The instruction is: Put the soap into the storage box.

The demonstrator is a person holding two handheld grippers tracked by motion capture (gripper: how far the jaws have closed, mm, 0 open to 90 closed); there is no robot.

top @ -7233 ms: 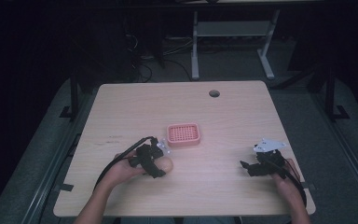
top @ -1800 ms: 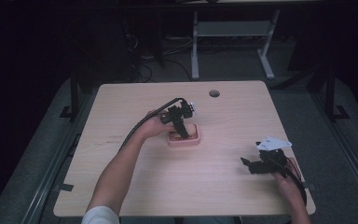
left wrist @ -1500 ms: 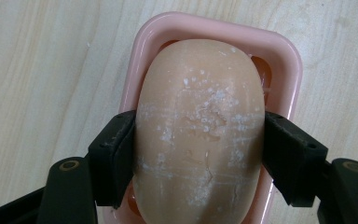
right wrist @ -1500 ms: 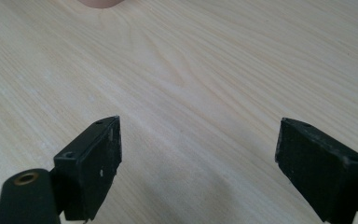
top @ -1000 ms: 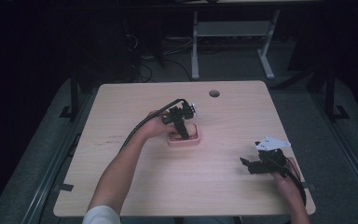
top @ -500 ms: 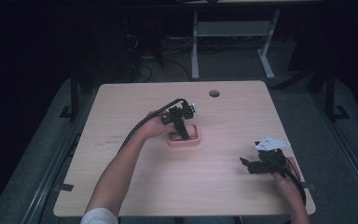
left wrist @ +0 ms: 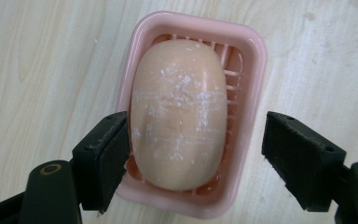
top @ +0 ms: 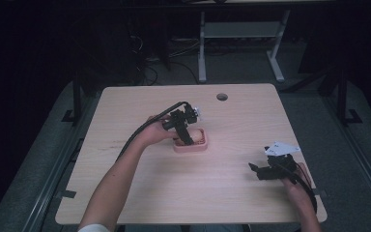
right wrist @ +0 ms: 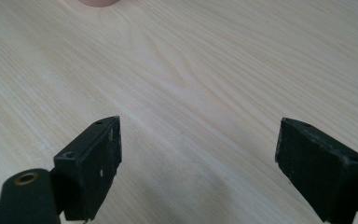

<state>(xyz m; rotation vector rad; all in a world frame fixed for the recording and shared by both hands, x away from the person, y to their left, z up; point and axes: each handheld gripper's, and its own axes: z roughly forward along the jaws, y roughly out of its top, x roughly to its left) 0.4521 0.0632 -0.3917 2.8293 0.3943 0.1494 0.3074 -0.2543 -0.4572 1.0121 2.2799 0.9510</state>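
Lying directly between the spread jaws of the left gripper (left wrist: 193, 158), the soap (left wrist: 178, 112) is seen released in the pink dish (left wrist: 256, 60), its long axis running away from the gripper. The right gripper (right wrist: 198, 163), likewise spread, is held well apart over the wooden table (top: 251, 203); beyond, a dark room.

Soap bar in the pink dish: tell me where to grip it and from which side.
Grip the soap bar across its narrow middle, coming straight down from above. It lies flat in the pink soap dish, its long curved flanks rising above the rim. The open left gripper already straddles it that way.
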